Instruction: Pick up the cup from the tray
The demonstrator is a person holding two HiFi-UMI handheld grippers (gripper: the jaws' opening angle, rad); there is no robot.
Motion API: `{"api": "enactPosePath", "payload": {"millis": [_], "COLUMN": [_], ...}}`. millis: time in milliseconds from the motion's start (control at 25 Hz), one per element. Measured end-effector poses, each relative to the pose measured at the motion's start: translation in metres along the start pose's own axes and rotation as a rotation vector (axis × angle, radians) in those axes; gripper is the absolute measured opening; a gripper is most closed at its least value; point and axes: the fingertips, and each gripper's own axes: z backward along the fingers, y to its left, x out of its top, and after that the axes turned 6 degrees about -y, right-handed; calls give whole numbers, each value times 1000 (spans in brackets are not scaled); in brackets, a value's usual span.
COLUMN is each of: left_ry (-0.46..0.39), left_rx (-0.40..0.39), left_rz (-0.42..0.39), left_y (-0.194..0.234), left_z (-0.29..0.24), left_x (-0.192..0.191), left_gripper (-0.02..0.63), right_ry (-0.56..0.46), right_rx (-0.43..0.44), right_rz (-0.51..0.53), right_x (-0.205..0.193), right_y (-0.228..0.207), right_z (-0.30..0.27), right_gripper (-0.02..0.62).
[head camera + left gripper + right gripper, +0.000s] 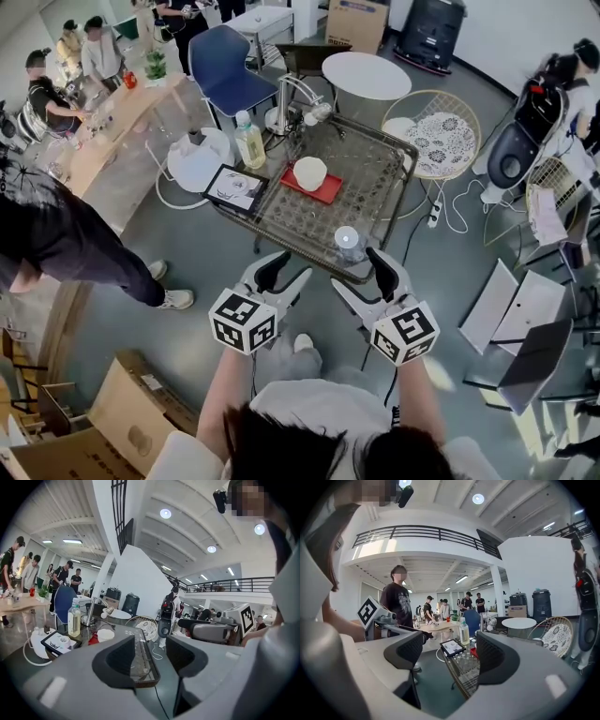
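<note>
Head view: the cup [310, 172] sits on the red tray [330, 193] mid-bench [384, 169], untouched. The left gripper [284, 272] and right gripper [364, 277] both hang just off the near edge, well apart from it. A clear glass [348, 241] stands near that edge, between the right gripper and the tray.

Left gripper view: fingers [119, 660] spread wide with nothing held, only the bench corner beyond. The cup [106, 634] shows off to the left, near a bottle [74, 618].

Right gripper view: fingers [405, 651] also apart and empty. The tray [473, 652] is just a red sliver, and I can't make out the cup here.

Looks like the approach has barely started. The next move means reaching in past the glass without bumping it, then closing on the cup's wall.
</note>
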Motion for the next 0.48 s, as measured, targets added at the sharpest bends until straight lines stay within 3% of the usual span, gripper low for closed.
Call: {"api": "enactPosePath", "payload": {"millis": [480], "left_ry": [110], "left_rx": [-29], "left_rz": [-137], "left_y": [28], "left_z": [-26], "left_x": [-10], "left_gripper": [189], "right_ry": [-41], "right_rx": [8], "right_rz": [-38], "right_x": [6], "right_y": [-18], "right_z": [-37], "right_gripper": [382]}}
